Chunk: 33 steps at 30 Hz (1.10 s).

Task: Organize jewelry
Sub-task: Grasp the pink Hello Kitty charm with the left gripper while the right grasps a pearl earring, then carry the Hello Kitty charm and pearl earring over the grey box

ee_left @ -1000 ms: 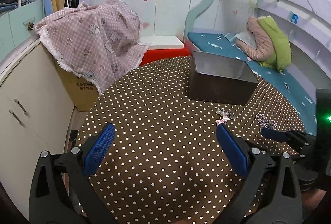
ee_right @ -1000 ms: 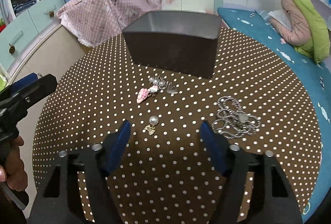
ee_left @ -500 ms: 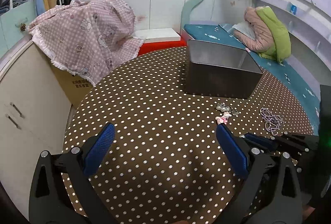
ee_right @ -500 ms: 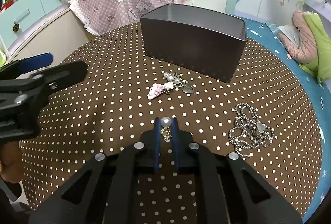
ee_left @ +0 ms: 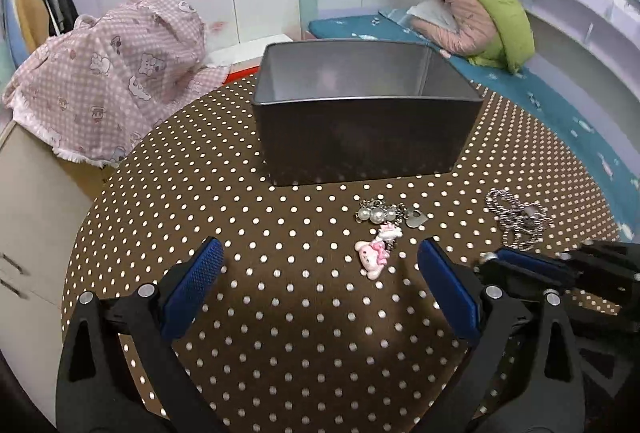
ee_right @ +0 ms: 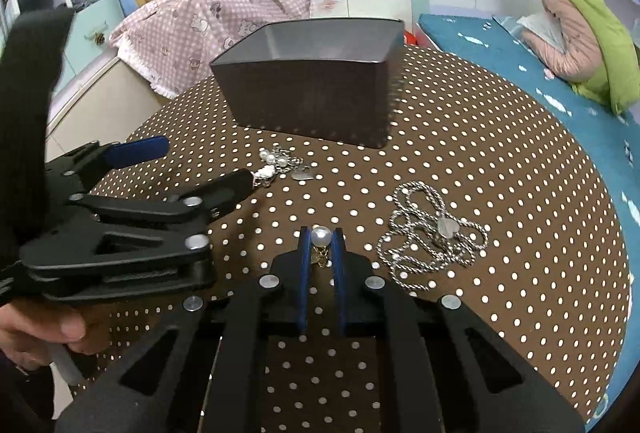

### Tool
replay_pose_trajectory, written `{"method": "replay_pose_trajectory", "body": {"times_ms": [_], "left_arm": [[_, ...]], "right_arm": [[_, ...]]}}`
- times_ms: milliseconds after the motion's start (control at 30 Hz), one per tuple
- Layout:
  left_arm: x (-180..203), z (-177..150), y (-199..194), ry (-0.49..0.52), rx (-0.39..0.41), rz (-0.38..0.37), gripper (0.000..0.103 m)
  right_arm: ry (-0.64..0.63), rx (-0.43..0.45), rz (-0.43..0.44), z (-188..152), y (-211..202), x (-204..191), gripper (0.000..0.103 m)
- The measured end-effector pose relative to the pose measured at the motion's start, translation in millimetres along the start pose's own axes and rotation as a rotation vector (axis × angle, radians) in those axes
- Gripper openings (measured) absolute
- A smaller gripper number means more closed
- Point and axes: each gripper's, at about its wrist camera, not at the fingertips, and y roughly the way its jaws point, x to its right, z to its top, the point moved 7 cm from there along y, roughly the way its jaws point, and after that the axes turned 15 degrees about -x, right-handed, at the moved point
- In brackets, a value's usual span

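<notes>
A dark open box (ee_left: 360, 121) stands at the back of the polka-dot table (ee_left: 280, 313); it also shows in the right wrist view (ee_right: 312, 93). In front of it lie a pearl charm cluster with a pink figure (ee_left: 380, 233) and a silver chain necklace (ee_right: 432, 233). My right gripper (ee_right: 321, 237) is shut on a pearl earring (ee_right: 321, 236), lifted just above the table. My left gripper (ee_left: 320, 273) is open and empty, left of the pink figure; it also shows in the right wrist view (ee_right: 192, 169).
A pink checked cloth (ee_left: 112, 81) covers something left of the table. A teal bed with a pink and green jacket (ee_left: 480, 21) lies to the right. A cabinet (ee_left: 24, 213) stands at the table's left edge.
My right gripper closed on the pearl earring and lifted it slightly. My left gripper moved forward and right, closer to the box and the charm cluster.
</notes>
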Motion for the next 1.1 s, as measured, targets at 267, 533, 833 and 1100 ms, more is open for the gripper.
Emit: {"method": "replay_pose_trajectory", "body": {"times_ms": [267,533,833,1100], "left_arm": [[0,2,20,0.021,-0.049,-0.047,0.074],[13,2,13,0.063,-0.042,-0.110,0.020],[-7,-20,-9,0.015,-0.014,-0.142,0.016],[-32,-28,-55,-0.027,0.063,-0.124,0.016]], "right_arm": [[0.011,0.007,0.011,0,-6,4,0.009],[0.003,0.010,0.017,-3,-12,3,0.009],[-0.013,0.020,0.020,-1,-20,-7,0.009],[-0.048,0.050,0.016,8,-35,-21,0.009]]}}
